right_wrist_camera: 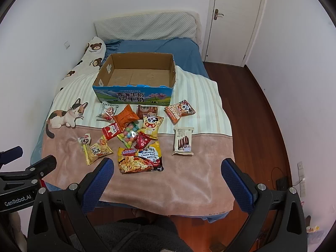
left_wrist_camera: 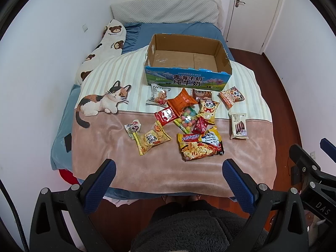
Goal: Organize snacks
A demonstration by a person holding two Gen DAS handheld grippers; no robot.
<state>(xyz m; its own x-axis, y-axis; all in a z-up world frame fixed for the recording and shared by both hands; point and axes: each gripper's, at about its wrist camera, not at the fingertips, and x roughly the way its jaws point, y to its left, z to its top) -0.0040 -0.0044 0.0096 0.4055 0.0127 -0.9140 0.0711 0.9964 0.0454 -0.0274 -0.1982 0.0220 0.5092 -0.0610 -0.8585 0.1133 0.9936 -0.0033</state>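
An empty cardboard box (left_wrist_camera: 184, 58) with a blue printed front stands on the bed; it also shows in the right wrist view (right_wrist_camera: 136, 73). Several snack packets lie in front of it: a Sedaap noodle pack (left_wrist_camera: 199, 146) (right_wrist_camera: 140, 157), a white Franzzi biscuit pack (left_wrist_camera: 238, 126) (right_wrist_camera: 183, 141), a yellow chips bag (left_wrist_camera: 151, 139) (right_wrist_camera: 97, 150), a candy bag (left_wrist_camera: 187, 120) and an orange panda packet (left_wrist_camera: 231, 96) (right_wrist_camera: 179, 110). My left gripper (left_wrist_camera: 169, 173) is open and empty, held above the bed's near edge. My right gripper (right_wrist_camera: 168, 172) is open and empty, beside it.
The bed carries a pink and striped cat-print blanket (left_wrist_camera: 100, 103), a bear-print pillow (left_wrist_camera: 105, 44) at the left and a grey pillow (left_wrist_camera: 166, 9) at the head. White walls flank the bed. A door (right_wrist_camera: 233, 16) and wooden floor (right_wrist_camera: 247, 109) lie to the right.
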